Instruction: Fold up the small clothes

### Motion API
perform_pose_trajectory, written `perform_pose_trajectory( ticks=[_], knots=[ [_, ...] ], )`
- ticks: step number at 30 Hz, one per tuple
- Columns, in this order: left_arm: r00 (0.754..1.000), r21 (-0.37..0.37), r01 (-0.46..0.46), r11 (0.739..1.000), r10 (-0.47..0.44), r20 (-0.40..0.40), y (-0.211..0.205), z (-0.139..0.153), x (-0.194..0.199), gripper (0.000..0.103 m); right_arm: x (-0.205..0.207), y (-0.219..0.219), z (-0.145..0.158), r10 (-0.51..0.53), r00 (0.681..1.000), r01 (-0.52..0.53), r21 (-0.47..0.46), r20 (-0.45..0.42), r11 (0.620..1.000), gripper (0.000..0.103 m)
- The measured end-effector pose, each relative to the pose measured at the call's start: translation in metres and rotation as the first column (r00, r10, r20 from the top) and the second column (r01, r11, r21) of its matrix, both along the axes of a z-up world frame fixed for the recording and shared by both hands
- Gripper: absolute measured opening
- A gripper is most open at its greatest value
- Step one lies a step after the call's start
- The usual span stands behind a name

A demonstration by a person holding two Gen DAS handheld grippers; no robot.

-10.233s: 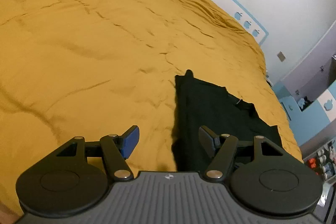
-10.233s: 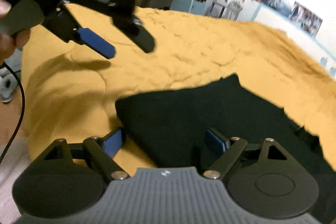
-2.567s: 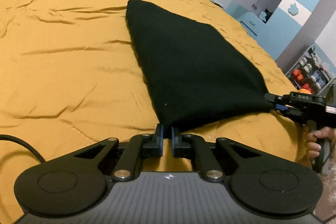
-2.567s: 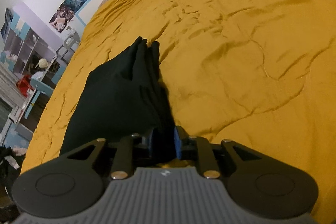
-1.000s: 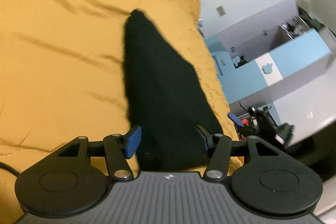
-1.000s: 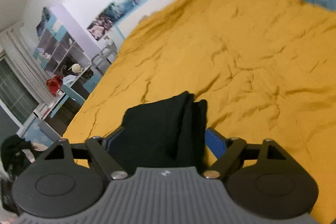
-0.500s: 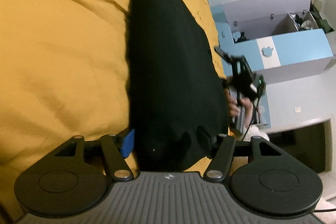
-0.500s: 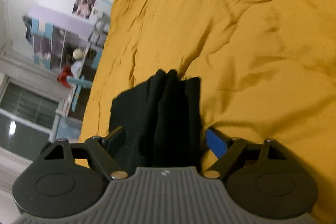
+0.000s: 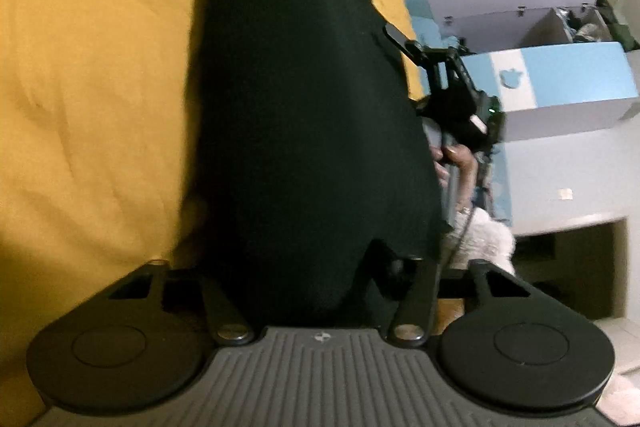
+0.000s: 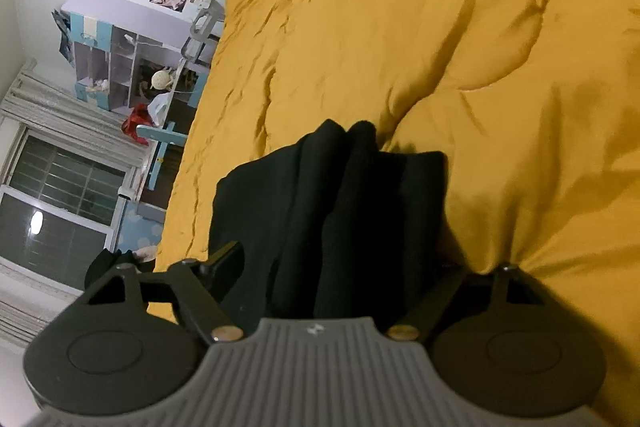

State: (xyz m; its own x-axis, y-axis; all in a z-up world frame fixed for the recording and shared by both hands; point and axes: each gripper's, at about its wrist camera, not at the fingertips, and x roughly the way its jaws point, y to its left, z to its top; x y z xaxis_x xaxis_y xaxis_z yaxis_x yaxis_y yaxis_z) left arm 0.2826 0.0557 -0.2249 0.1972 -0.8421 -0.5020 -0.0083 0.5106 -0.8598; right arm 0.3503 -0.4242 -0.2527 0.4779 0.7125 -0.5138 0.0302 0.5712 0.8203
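- The black garment (image 9: 304, 107) lies in a long strip on the yellow quilt (image 9: 92, 87), along the bed's near edge, one end bunched in loose folds (image 10: 340, 195).
- The left gripper (image 9: 292, 271) straddles one end of the strip; its jaws have just been closing around the cloth, though I can't tell whether the pads bite yet.
- The right gripper (image 10: 340, 267) straddles the bunched end, jaws wide and just narrowing, the cloth loose between them, not pinched.
- The right-hand tool (image 9: 448, 79) also shows at the bed's edge, held in a hand (image 9: 456, 163).
- To do this well, I'd say both ends need every layer caught square before lifting, or the folds will slip apart.
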Motion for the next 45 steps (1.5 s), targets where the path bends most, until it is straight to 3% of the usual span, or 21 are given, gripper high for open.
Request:
perform_pose_trajectory(
  ticks=[2,6,21,24,27,33,38,41,45],
  knots=[
    [1.000,0.029,-0.006,1.000,0.005,0.017,-0.003,0.003,-0.001,0.053,-0.002,-0.001,-0.001,-0.007,1.000,0.007,-0.007,0.001,1.000,0.066],
    [0.999,0.065,-0.010,0.998,0.008,0.038,-0.004,0.009,0.000,0.050,-0.005,-0.003,-0.004,-0.025,0.999,0.024,-0.020,-0.020,0.999,0.047],
    [0.998,0.089,-0.023,0.996,0.017,0.061,-0.018,0.006,0.002,0.045,-0.014,0.004,0.014,-0.055,0.998,0.052,-0.099,-0.030,0.994,0.039],
    [0.997,0.086,-0.024,0.996,0.018,0.071,-0.018,0.007,0.002,0.040,-0.015,0.004,0.016,-0.064,0.998,0.061,-0.099,-0.027,0.993,0.034],
    [0.996,0.074,-0.033,0.997,0.026,0.089,-0.018,0.009,0.002,0.029,-0.020,0.005,0.026,-0.072,0.997,0.071,-0.120,-0.002,0.990,0.029],
    [0.989,0.018,-0.069,0.997,0.066,0.130,-0.007,0.022,-0.001,0.021,-0.034,0.019,0.074,-0.079,0.993,0.091,-0.139,0.086,0.986,0.024],
    [0.973,-0.029,-0.083,0.996,0.087,0.215,0.010,0.054,-0.013,0.021,-0.047,0.054,0.146,0.004,0.983,0.035,-0.206,0.185,0.978,0.024],
    [0.955,-0.057,-0.110,0.992,0.122,0.270,0.036,0.077,-0.026,0.021,-0.051,0.084,0.185,0.056,0.968,-0.004,-0.211,0.243,0.977,0.024],
    [0.921,-0.040,-0.186,0.982,0.189,0.340,0.083,0.106,-0.046,0.021,-0.046,0.142,0.221,0.121,0.939,-0.067,-0.174,0.322,0.982,0.024]
  ],
)
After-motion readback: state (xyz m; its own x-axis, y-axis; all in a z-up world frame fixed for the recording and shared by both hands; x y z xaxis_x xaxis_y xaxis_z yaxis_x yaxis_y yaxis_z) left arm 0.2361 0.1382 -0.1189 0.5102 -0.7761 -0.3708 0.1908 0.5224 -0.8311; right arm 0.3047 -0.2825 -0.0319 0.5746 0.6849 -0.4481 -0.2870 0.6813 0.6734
